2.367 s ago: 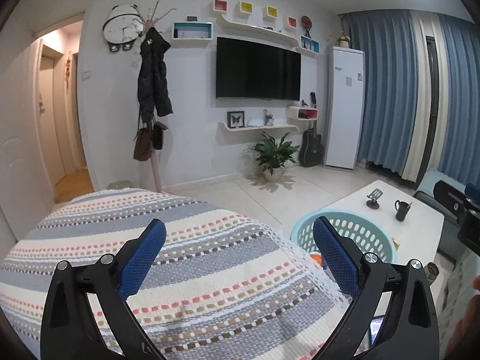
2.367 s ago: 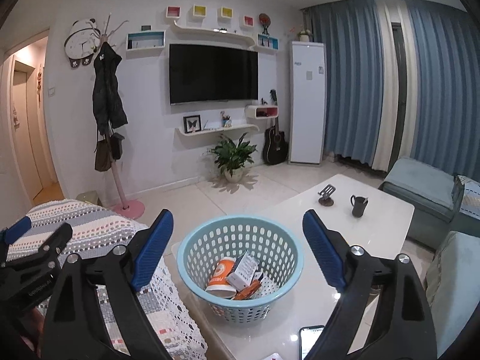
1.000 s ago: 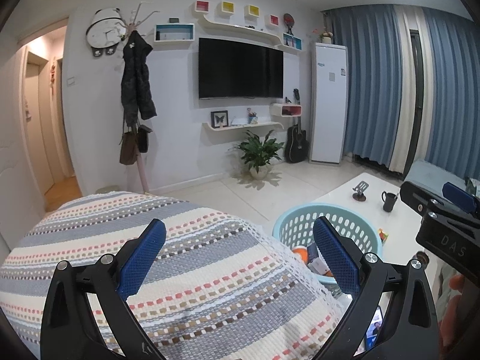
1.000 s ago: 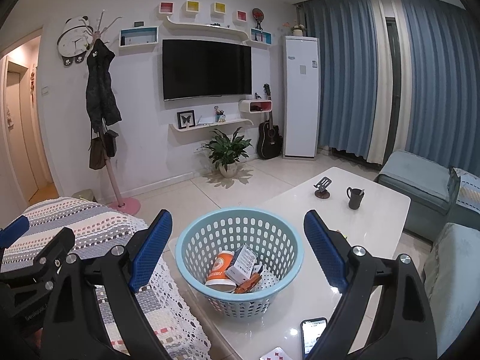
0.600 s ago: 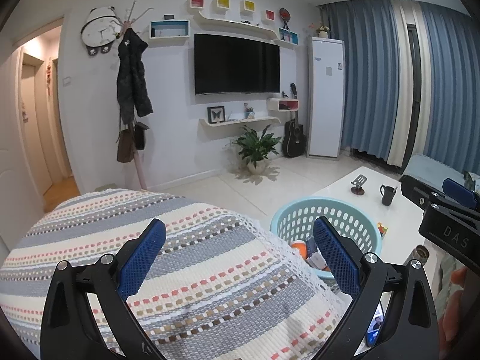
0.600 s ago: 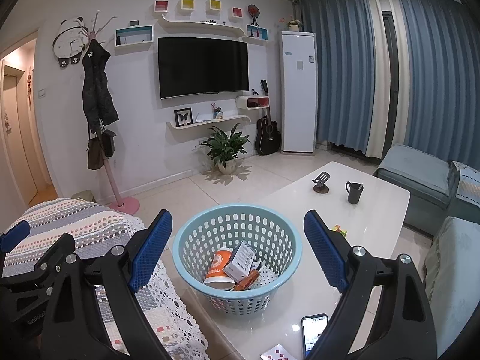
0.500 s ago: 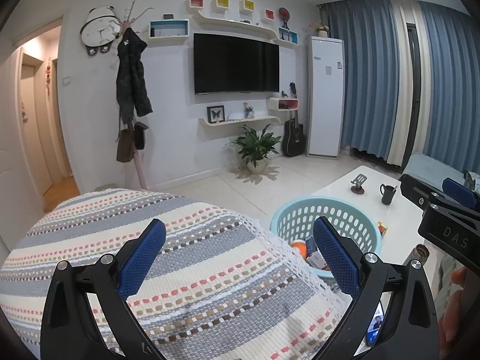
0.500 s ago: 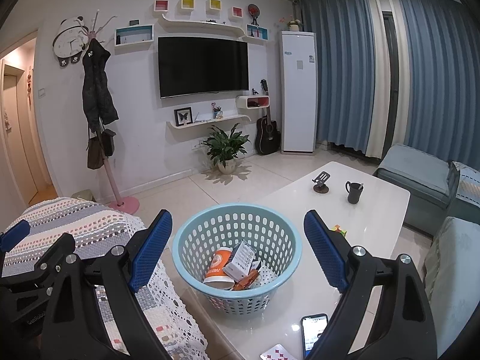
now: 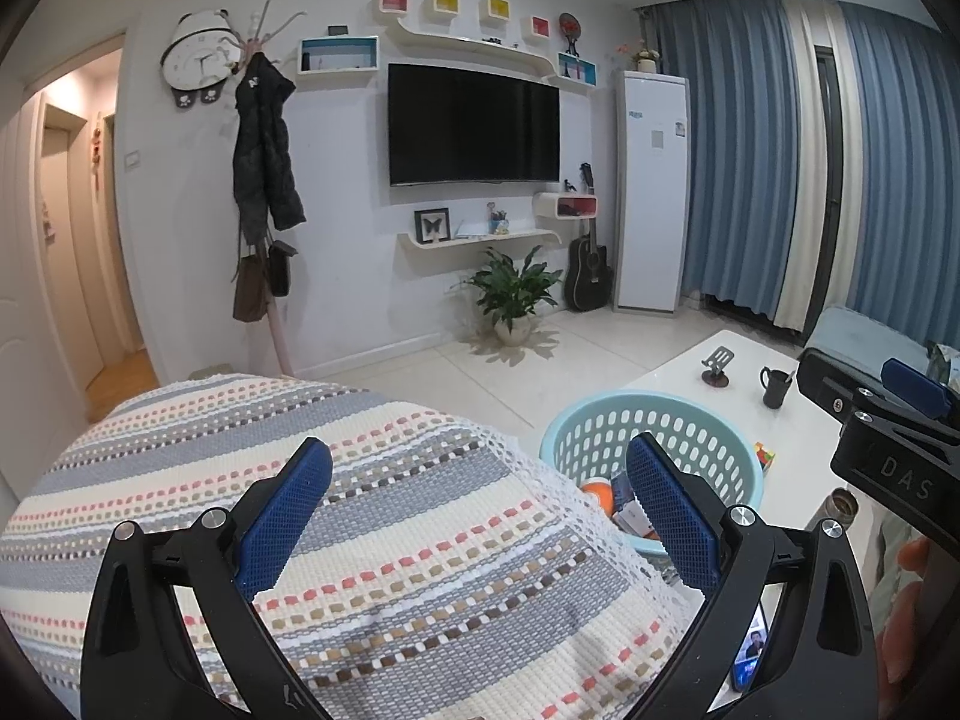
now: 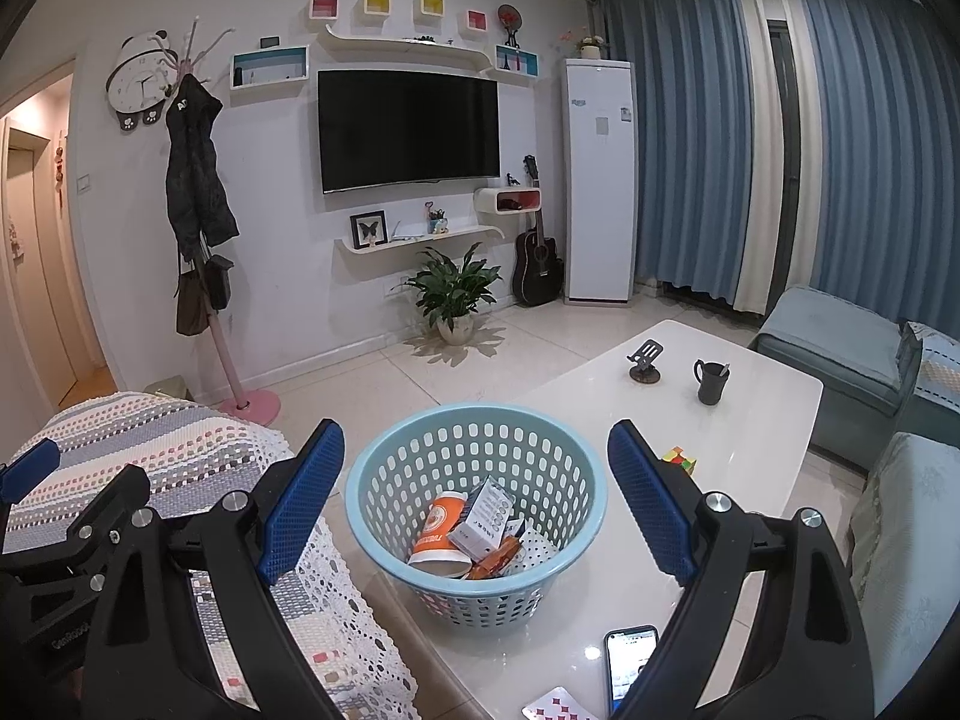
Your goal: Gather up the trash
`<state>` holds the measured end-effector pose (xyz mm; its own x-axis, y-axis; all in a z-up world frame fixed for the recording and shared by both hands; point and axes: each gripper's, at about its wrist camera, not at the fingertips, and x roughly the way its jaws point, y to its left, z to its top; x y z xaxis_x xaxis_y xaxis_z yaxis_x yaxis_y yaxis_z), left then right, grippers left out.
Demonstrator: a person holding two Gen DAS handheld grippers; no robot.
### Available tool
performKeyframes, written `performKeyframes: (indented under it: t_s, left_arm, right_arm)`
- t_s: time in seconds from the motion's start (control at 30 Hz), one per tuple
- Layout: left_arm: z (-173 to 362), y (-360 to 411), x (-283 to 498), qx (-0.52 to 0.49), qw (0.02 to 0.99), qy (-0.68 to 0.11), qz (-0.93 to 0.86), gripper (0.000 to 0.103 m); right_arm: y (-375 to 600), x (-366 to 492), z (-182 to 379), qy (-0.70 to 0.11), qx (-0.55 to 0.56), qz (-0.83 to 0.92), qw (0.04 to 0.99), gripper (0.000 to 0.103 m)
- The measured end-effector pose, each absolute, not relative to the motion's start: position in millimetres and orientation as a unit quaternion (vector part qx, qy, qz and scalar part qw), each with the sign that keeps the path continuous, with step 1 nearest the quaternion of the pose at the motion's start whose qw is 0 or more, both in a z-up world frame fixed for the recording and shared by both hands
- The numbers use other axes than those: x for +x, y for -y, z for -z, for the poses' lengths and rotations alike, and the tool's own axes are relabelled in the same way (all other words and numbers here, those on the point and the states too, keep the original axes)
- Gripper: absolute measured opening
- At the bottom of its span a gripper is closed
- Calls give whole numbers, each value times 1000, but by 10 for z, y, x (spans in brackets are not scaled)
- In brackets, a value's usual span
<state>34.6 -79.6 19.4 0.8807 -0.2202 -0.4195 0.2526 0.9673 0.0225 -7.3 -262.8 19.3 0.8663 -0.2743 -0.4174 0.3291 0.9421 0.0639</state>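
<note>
the white table (image 10: 750, 420) carries the blue basket (image 10: 384, 498) near its close edge, just beside the striped throw (image 10: 180, 456). the basket already holds the trash: an orange cup (image 10: 441, 531), a small white box (image 10: 483, 519) and some wrappers, lying tilted on one another at the bottom. so the collecting looks largely done, and the risks lie in what sits around the basket.

a phone (image 10: 627, 657), a card at the very bottom edge, a puzzle cube (image 10: 680, 457), a black mug (image 10: 711, 383) and a phone stand (image 10: 645, 363) all rest on the same table. none of them reads as trash, and a hasty reach could sweep the phone or cube into the basket or off the table. the basket is light and perforated; a finger pushed against its rim, rather than lowered inside, would likely tip or slide it toward the edge. the lacy fringe of the throw hangs close to the basket and could snag a finger.

the right gripper (image 10: 474, 480) hangs above and in front of the basket, jaws spread wide, nothing between them and touching nothing. the left gripper (image 9: 480, 504) hovers over the throw, jaws equally wide apart and empty, with the basket showing behind its right finger.
</note>
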Motion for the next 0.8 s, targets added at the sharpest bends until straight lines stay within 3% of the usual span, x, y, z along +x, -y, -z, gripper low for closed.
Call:
performKeyframes:
  t_s: [0.8]
  left_arm:
    - [-182, 818, 315, 38, 969, -214, 119, 95]
  right_arm:
    - [2605, -28, -167, -211, 68, 152, 963, 85]
